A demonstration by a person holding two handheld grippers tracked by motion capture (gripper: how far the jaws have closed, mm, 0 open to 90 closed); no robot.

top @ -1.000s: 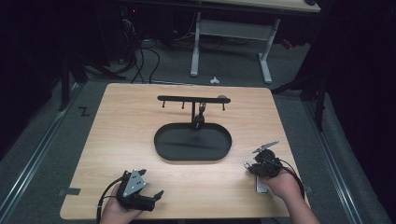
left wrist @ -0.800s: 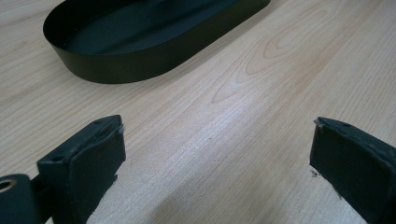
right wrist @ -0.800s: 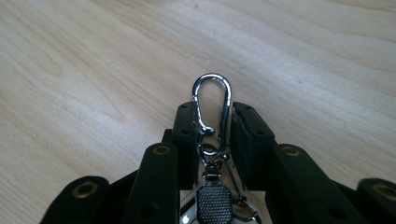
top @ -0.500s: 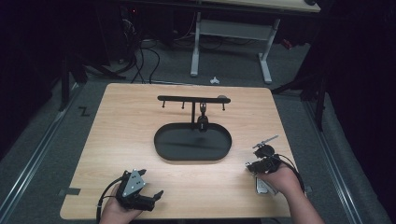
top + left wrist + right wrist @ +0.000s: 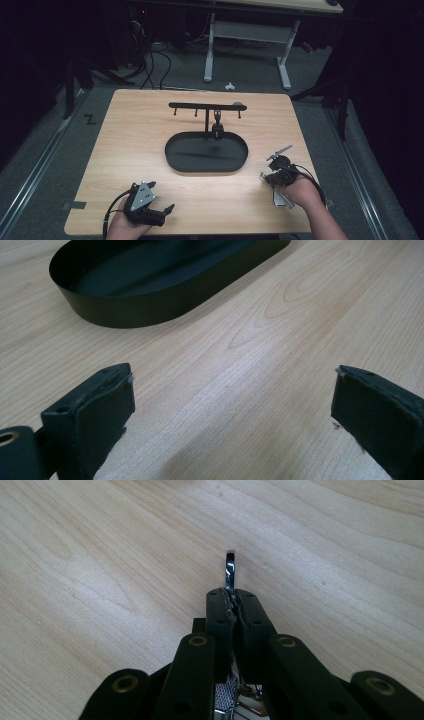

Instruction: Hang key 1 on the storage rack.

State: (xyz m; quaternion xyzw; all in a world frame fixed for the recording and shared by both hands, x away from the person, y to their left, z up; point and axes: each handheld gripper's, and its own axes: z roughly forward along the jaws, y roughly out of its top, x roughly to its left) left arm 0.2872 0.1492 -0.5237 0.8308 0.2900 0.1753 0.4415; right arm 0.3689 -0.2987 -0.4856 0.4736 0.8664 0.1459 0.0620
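A black oval tray (image 5: 206, 152) lies mid-table, with a black post rising from its far rim. The post carries a hook bar (image 5: 200, 106), and a small dark object (image 5: 217, 119) hangs from the bar. My right gripper (image 5: 275, 162) is at the right of the table. Its jaws have just been closing and now pinch a thin shiny metal piece (image 5: 279, 151), which pokes out past the tips (image 5: 230, 567). The right gripper (image 5: 234, 597) hovers over bare wood. My left gripper (image 5: 165, 212) rests open near the front edge. The left gripper (image 5: 232, 385) faces the tray (image 5: 150, 305) with nothing between its pads.
The wooden table (image 5: 125, 150) has its front edge just below both hands. A flat silvery plate (image 5: 281, 198) sits under the right hand. Beyond the far edge there are cables on the floor and a white desk frame (image 5: 245, 50).
The right gripper's jaws have come together on the metal piece, and that hand has shifted slightly left. The left gripper has stayed put.
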